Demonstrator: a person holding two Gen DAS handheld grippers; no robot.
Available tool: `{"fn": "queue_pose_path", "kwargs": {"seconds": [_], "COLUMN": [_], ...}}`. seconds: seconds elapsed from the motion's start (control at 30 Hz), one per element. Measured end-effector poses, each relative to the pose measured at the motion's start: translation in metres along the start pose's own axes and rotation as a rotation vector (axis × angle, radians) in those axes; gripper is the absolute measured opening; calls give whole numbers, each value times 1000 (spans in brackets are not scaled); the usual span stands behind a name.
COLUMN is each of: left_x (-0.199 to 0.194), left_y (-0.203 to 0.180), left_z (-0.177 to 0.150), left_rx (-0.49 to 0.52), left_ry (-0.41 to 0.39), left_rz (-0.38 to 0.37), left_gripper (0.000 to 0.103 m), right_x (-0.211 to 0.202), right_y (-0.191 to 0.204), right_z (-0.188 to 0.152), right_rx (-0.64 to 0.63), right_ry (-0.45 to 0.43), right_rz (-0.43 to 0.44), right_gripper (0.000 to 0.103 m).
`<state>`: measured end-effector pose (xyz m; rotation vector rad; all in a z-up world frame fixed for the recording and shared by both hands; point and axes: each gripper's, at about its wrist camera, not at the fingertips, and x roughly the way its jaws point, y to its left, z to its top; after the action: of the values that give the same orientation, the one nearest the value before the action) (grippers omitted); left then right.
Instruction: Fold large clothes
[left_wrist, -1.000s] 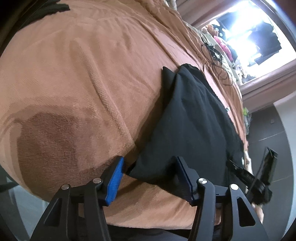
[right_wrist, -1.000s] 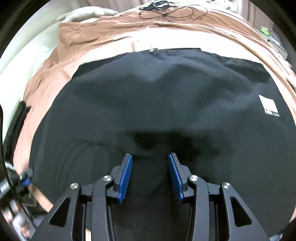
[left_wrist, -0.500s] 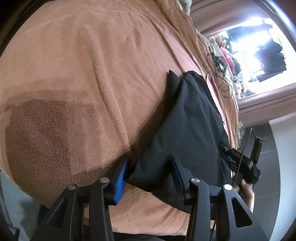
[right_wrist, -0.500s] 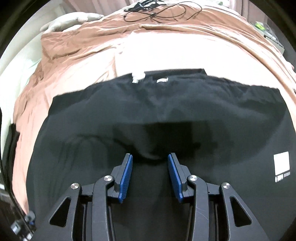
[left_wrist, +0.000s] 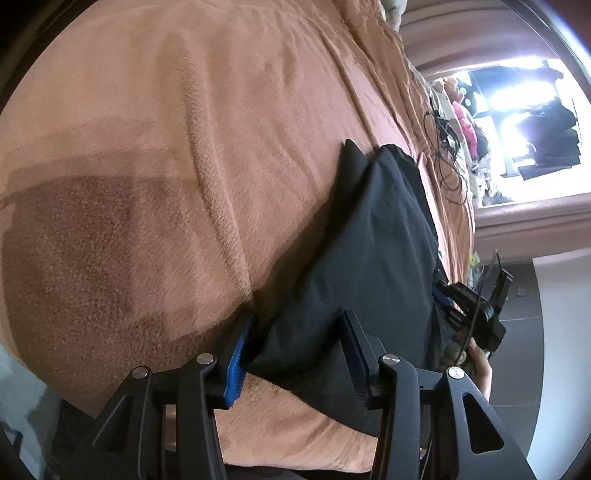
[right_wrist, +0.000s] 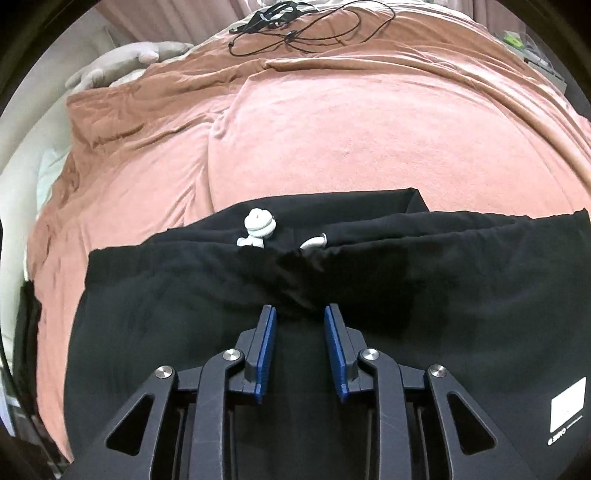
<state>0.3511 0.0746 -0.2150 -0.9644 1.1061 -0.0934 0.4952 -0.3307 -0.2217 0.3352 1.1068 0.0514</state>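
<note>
Black garment (right_wrist: 369, 295) soft, limp, light; grab folded edges. Left tool (left_wrist: 295, 350) half-spread around corner, not pinching. Right tool (right_wrist: 299, 332) closing on fabric ridge.

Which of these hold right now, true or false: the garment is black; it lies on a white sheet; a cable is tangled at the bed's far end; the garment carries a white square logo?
1. The garment is black. True.
2. It lies on a white sheet. False: it lies on a brown blanket.
3. A cable lies tangled at the far end. True.
4. The white square logo sits at the garment's left edge. False: it sits low on the right in the right wrist view.
</note>
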Motion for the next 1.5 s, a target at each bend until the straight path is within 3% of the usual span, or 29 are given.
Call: {"fn": "queue_pose_path", "kwargs": {"seconds": [0.1, 0.37, 0.6, 0.7, 0.97, 1.1, 1.13, 1.2, 1.27, 1.4, 1.5], "left_x": [1, -1, -6, -6, 0, -4, -3, -4, -10, -26, -39], "left_y": [-1, 3, 3, 6, -2, -19, -22, -24, -29, -52, -81], "left_z": [1, -4, -16, -19, -14, -21, -23, -24, -25, -29, -33], "left_rx": [-15, -58, -81, -136, -135, -38, -20, -16, -7, 78, 131], "left_ry": [3, -19, 4, 21, -17, -71, -85, -107, -132, -185, -207], "left_rz": [15, 6, -13, -52, -29, 54, 72, 85, 69, 31, -38], "left_gripper": [48, 48, 48, 48, 48, 47, 45, 22, 15, 10, 9], "right_x": [-11, -57, -82, -85, -103, -105, -106, -107, -103, -79, -69], "right_y": [-1, 11, 5, -4, -18, -18, -15, -10, -8, -4, 5], "right_z": [-3, -30, -83, -109, -160, -178, -183, -188, -192, -194, -196], "right_rx": [1, -29, -18, 0, -7, -20, -32, -53, -59, -74, -128], "right_ry": [-4, -38, -23, -5, -17, 6, 8, 6, 19, 93, 105], "right_rz": [38, 145, 203, 221, 285, 343, 358, 355, 339, 312, 274], "right_gripper": [21, 21, 21, 21, 21, 21, 21, 21, 21, 21, 21]}}
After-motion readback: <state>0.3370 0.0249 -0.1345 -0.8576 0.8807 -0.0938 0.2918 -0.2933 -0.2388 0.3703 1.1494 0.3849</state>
